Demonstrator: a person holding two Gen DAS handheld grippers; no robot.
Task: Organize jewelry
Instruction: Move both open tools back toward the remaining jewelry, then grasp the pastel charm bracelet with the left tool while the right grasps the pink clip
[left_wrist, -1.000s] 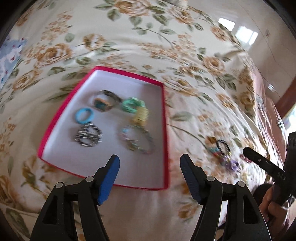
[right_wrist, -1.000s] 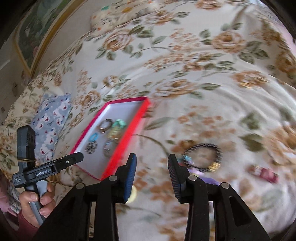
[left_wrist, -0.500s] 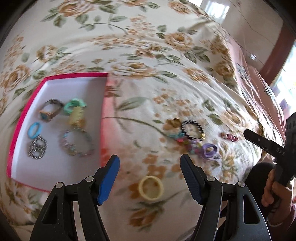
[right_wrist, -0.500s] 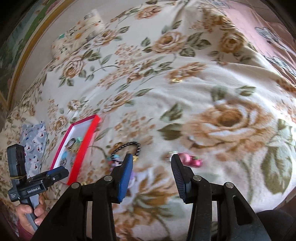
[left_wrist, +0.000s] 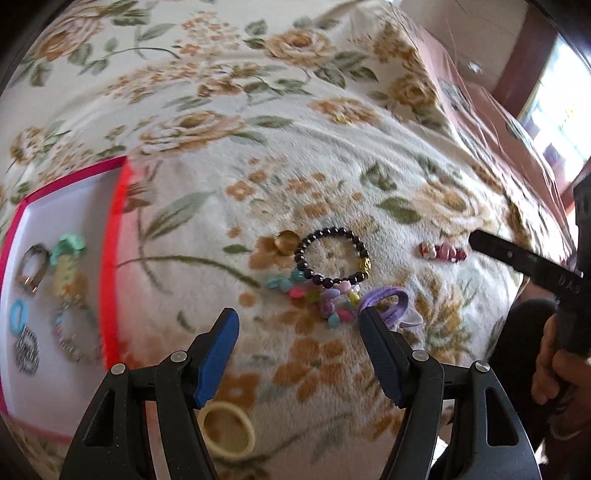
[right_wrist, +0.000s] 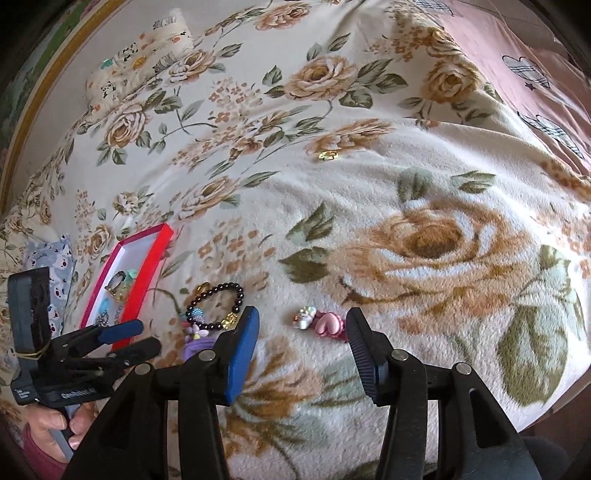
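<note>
A red-rimmed white tray at the left holds several rings and bracelets; it also shows in the right wrist view. On the floral blanket lie a black bead bracelet, a colourful bead string, a purple hair tie, a gold ring, a yellow ring and a pink hair clip. My left gripper is open and empty, just short of the bead pile. My right gripper is open around the pink hair clip, above the blanket.
A small gold piece lies far back on the blanket. A patterned pillow sits at the back left. A pink sheet covers the bed's right side. The left gripper shows at the right wrist view's lower left.
My left gripper swung right, from over the tray to the loose pile. My right gripper moved right and closer, bringing the pink clip between its open fingers.
</note>
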